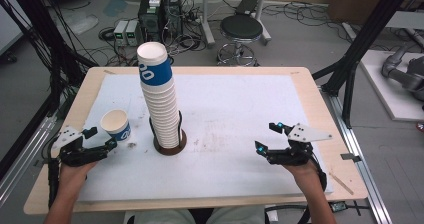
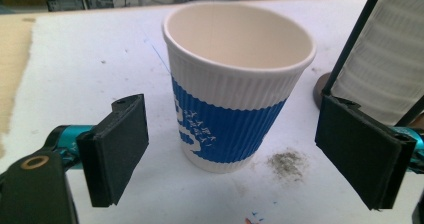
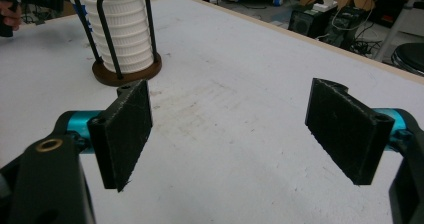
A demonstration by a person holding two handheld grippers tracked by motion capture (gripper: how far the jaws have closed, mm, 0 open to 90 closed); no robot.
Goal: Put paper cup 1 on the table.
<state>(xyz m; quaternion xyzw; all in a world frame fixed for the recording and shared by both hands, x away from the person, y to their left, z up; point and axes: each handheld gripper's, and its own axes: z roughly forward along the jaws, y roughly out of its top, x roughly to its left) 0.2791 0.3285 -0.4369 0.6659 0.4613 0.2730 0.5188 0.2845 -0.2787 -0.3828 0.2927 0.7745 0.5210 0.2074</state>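
The left hand-held gripper (image 1: 98,138) rests near the left edge of the table (image 1: 310,99), jaws spread apart. A single paper cup (image 1: 116,125) stands upright between them, white with a blue band, mouth up and empty. In the left gripper view the cup (image 2: 232,84) sits clear of both pads (image 2: 117,149), with a gap on each side; neither pad touches it. A small grey smudge (image 2: 287,163) marks the table surface just beside the cup base.

A tall stack of paper cups (image 1: 159,96) stands upside down in a wire holder on a round brown base (image 1: 170,146), just beside the single cup, toward the table centre.

The right hand-held gripper (image 1: 272,137) rests near the right edge of the table, well apart from the stack. Its jaws are spread apart and hold nothing.
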